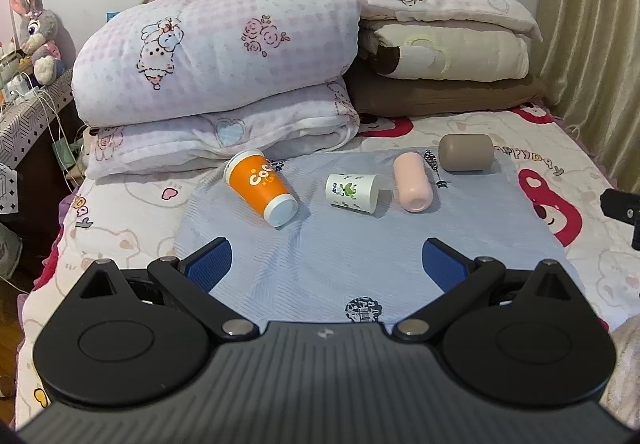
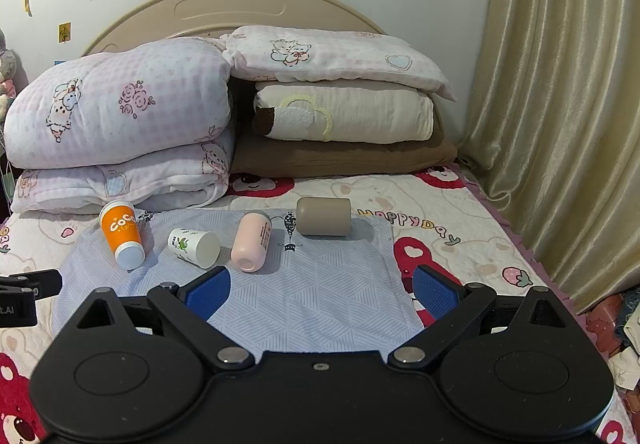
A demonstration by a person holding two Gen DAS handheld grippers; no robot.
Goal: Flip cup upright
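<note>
— What takes up the most room?

— The bed [image 2: 460,211], with folded quilts [image 2: 120,111] stacked at the headboard. A pale blue cloth [image 1: 360,244] lies on it, and four cups lie on their sides along the cloth's far part.

— Which cups?

— From the left: the orange cup [image 1: 260,185], base toward the camera; the white paper cup [image 1: 352,191]; the pink cup [image 1: 412,181]; and the taupe cup [image 1: 466,153] (farthest back, at the cloth's edge). All are apart from one another.

— And the tongs?

— The left tongs [image 1: 326,264] and right tongs [image 2: 320,290] both hover spread wide, gripping nothing, near the cloth's front.
</note>
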